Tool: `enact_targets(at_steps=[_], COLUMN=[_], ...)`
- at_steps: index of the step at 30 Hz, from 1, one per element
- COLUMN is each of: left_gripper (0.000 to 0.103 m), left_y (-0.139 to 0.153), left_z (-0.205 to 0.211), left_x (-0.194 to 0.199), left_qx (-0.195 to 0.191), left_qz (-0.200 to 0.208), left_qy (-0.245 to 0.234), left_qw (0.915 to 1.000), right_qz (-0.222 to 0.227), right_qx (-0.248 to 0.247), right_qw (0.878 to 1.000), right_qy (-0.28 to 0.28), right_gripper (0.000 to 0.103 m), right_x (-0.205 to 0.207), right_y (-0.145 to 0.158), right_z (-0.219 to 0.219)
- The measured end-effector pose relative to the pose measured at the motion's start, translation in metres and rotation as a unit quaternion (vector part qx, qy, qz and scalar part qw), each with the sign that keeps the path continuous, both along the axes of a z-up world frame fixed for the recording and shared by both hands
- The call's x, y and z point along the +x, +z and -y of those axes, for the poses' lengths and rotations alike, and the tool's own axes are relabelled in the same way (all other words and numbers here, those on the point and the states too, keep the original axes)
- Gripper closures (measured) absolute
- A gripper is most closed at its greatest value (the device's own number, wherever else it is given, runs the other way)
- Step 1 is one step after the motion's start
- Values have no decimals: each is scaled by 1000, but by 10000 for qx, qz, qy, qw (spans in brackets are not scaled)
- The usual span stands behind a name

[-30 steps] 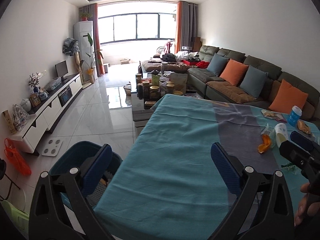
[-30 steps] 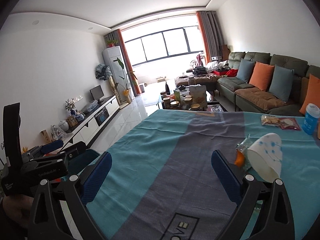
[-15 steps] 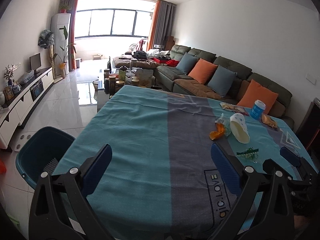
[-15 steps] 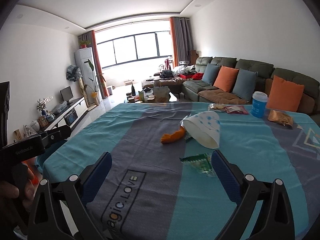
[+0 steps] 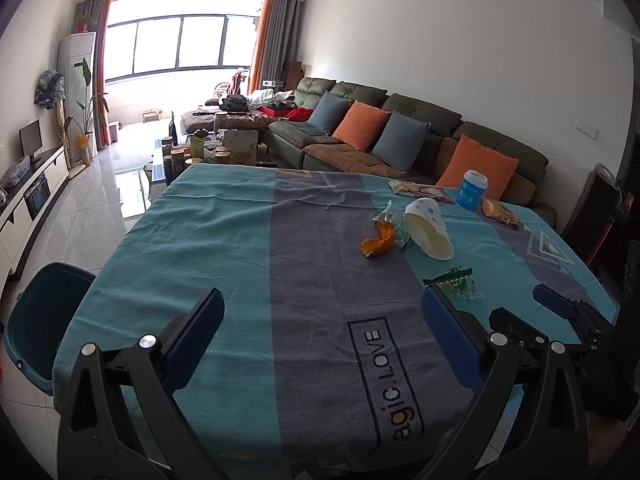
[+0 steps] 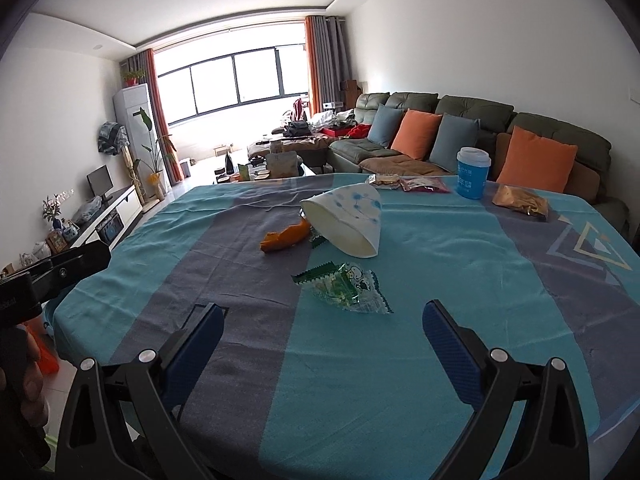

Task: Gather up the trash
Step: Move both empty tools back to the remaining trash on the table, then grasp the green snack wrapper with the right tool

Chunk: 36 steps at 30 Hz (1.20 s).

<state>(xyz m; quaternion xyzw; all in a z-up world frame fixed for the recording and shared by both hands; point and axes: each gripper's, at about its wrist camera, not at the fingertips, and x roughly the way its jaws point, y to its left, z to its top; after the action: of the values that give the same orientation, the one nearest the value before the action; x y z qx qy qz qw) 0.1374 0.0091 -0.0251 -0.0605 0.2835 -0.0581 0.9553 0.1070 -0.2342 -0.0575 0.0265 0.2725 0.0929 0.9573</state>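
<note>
Trash lies on a teal and grey tablecloth (image 6: 400,360): a tipped white paper cup (image 6: 348,222) (image 5: 427,228), an orange peel (image 6: 286,237) (image 5: 378,241) and a green-and-clear wrapper (image 6: 346,286) (image 5: 456,281). My right gripper (image 6: 322,350) hangs open just short of the wrapper, nothing between its fingers. My left gripper (image 5: 320,338) is open over the cloth's grey stripe, left of the trash. A dark blue bin (image 5: 38,320) stands on the floor at the table's left edge.
Farther back on the table are a blue lidded cup (image 6: 473,173), snack packets (image 6: 406,183) and a brown packet (image 6: 520,201). A green sofa (image 5: 400,132) with orange and blue cushions runs behind. A cluttered coffee table (image 5: 208,152) and white TV cabinet (image 5: 32,196) lie beyond.
Both grippers have swung rightward and closer to the trash; the cup, peel and wrapper now sit nearer the centre of each view. Both stay open.
</note>
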Motion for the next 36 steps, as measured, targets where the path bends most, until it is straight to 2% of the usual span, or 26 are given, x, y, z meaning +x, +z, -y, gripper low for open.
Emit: enact_targets(at_steps=[14,26,34,36], left_gripper=[6,6,6,6], left_y=[-13,-28,-42,-45], left_z=[10,44,63,69], left_x=[59,110,149,158], left_qx=[-136,197,254,359], left_qz=[-368,-552,-907,-969], left_qy=[-158,-604,-906,-950], left_qw=[9991,9964,9914,9901], right_qz=[-526,-871,-1062,-1115], right_qx=[60,110,247,265], right_qw=[9986,9961,9939,9933], right_qy=[18,109,146,166], right_gripper=[7,7,16,23], right_x=[53,81,90,92], right_y=[-15,-26,-28,-29], right_z=[11,10,14,14])
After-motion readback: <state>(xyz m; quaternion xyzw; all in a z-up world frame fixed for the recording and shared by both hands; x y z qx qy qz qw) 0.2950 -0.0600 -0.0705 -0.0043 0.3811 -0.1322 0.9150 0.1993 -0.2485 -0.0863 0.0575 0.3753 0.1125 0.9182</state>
